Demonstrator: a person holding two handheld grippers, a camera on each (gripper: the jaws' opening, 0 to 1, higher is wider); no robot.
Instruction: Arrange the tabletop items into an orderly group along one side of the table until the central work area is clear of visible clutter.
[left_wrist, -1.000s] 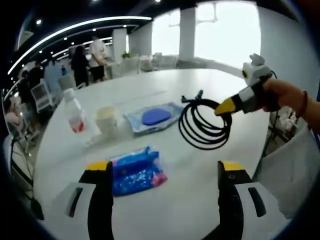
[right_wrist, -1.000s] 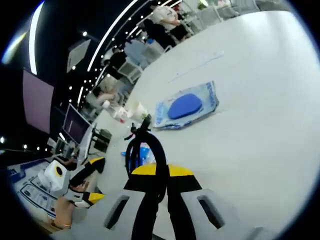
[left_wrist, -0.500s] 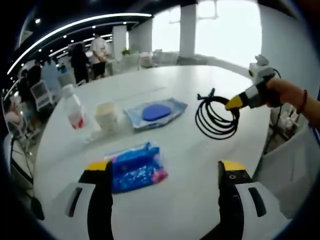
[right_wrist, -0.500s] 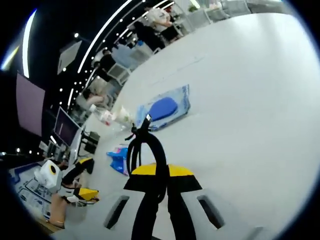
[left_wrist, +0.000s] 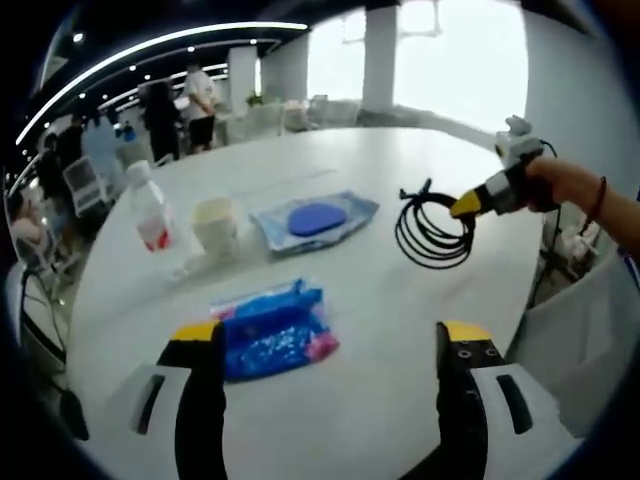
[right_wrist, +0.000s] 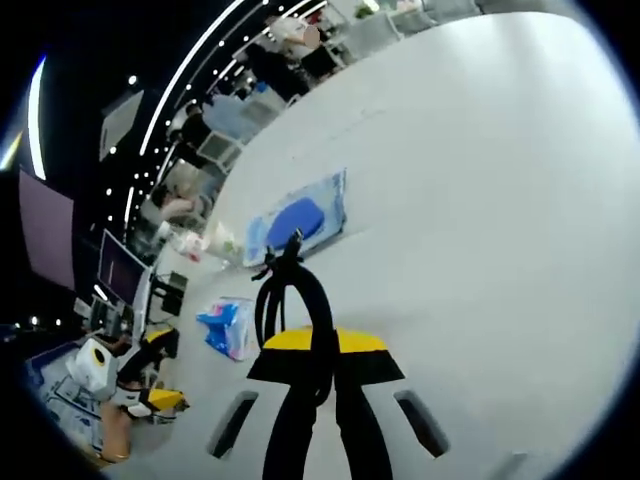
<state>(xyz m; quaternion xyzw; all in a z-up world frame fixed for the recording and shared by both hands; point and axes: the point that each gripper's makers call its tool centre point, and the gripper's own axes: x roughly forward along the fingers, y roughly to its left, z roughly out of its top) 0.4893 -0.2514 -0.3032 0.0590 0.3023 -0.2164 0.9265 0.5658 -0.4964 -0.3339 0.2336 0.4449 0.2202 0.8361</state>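
Right hand-held gripper clamped on a coiled black cable held above the white tabletop, left hand-held gripper wide and empty — blue packet between its jaws, bottle, cup, blue-disc pouch beyond.

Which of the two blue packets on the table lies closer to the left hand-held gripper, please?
The crinkled blue-and-pink packet, just ahead of the left hand-held gripper; the flat packet lies farther off.
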